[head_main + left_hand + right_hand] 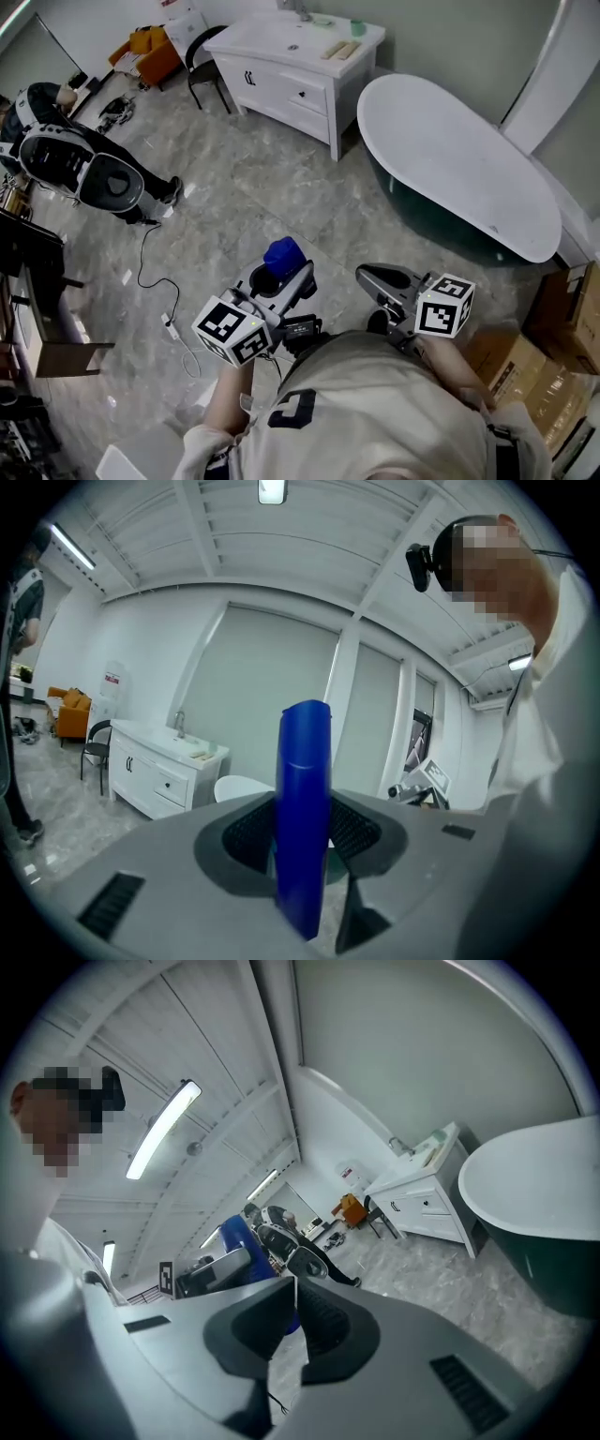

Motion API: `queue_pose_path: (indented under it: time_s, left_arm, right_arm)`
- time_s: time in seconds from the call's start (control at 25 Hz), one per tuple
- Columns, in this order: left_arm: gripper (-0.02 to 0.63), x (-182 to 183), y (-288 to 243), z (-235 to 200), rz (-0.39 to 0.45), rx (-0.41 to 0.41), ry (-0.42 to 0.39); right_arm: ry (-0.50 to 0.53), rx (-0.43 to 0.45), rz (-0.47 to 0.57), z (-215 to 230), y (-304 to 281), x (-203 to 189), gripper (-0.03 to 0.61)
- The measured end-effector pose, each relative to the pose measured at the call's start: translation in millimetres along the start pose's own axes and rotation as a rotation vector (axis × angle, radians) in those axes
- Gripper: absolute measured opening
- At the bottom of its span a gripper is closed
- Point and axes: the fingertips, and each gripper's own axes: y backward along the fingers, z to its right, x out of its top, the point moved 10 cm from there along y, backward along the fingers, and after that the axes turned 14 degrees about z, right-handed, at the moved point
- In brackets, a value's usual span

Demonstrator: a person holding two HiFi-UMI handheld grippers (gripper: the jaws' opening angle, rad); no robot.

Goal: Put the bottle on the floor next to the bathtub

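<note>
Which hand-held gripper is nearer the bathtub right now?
Right. The right hand-held gripper faces the bathtub. The left hand-held gripper, gripping the blue bottle, is farther off.

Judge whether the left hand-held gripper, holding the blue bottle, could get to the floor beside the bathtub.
Probably yes. Only bare floor lies between the left hand-held gripper, shut on the blue bottle, and the bathtub, though the person would need to step closer.

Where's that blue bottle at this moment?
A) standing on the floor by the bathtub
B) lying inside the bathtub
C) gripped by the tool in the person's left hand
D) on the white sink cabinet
C: the blue bottle stands clamped between the jaws of the left gripper, held off the floor and apart from the bathtub.
</note>
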Motion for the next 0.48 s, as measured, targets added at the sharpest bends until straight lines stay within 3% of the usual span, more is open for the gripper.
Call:
queue_pose_path:
  time_s: [0.28, 0.48]
  left_arm:
    - [0.202, -11, -82, 29, 0.027, 0.095, -0.003]
    - [0.201, -11, -119, 43, 0.014, 0.206, -0.062]
  right_arm:
    - [0.061, -0.027, -0.107, 62, 33, 48, 0.029]
    - [0.021, 0.121, -0.027, 91, 52, 83, 0.028]
